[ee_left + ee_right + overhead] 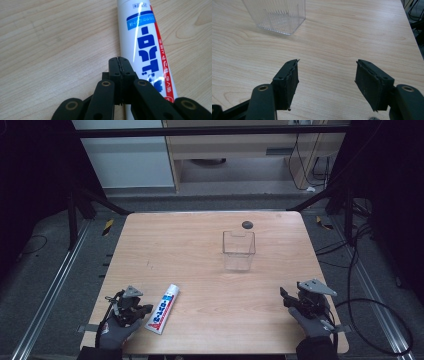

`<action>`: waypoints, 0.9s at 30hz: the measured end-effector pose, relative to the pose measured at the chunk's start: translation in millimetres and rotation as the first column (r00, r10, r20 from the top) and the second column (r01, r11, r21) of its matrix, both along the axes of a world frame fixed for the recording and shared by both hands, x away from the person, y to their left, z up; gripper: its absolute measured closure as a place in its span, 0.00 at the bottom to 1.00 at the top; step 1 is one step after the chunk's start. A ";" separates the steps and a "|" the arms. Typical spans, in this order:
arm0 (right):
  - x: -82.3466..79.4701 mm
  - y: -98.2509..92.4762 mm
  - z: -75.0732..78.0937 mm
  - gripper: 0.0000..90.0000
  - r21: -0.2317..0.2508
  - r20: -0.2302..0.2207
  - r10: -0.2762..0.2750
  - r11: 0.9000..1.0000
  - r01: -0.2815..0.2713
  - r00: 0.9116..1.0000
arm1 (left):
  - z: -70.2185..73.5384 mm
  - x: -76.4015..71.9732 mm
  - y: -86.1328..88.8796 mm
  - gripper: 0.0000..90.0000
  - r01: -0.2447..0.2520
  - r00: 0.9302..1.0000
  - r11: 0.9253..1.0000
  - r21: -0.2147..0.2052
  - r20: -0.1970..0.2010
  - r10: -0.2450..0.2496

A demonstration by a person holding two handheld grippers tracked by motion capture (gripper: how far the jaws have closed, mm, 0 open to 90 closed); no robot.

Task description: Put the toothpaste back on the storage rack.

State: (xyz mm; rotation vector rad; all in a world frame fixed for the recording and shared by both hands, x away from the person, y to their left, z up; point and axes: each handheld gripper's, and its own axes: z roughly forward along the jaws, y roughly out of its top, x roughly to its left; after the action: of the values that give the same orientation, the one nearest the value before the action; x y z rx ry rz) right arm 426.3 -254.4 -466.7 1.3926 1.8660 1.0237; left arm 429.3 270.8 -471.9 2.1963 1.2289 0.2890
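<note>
A white toothpaste tube (163,309) with blue and red print lies flat near the table's front left. My left gripper (145,309) rests just left of it, jaws pressed together with nothing between them; in the left gripper view its tips (119,60) sit beside the tube (145,45). A clear plastic box (239,250) stands upright right of centre, toward the back. My right gripper (284,296) sits at the front right, wide open and empty; the right gripper view has the box (277,15) ahead to the left of the gripper (327,75).
A small dark round disc (247,224) lies near the far edge of the wooden table (200,255). Black frame bars and cables surround the table on the floor.
</note>
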 end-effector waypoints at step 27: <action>3.1 -1.6 -3.0 0.37 0.006 -0.014 -0.005 1.000 0.005 1.000 | -2.7 -8.3 -32.2 0.99 0.104 0.995 0.994 -0.023 -0.001 -0.104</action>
State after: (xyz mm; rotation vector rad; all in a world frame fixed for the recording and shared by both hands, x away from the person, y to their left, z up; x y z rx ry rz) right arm 429.4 -256.1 -469.7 1.4109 1.8699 1.0208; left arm 421.0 238.6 -474.6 2.2326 1.1097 0.2290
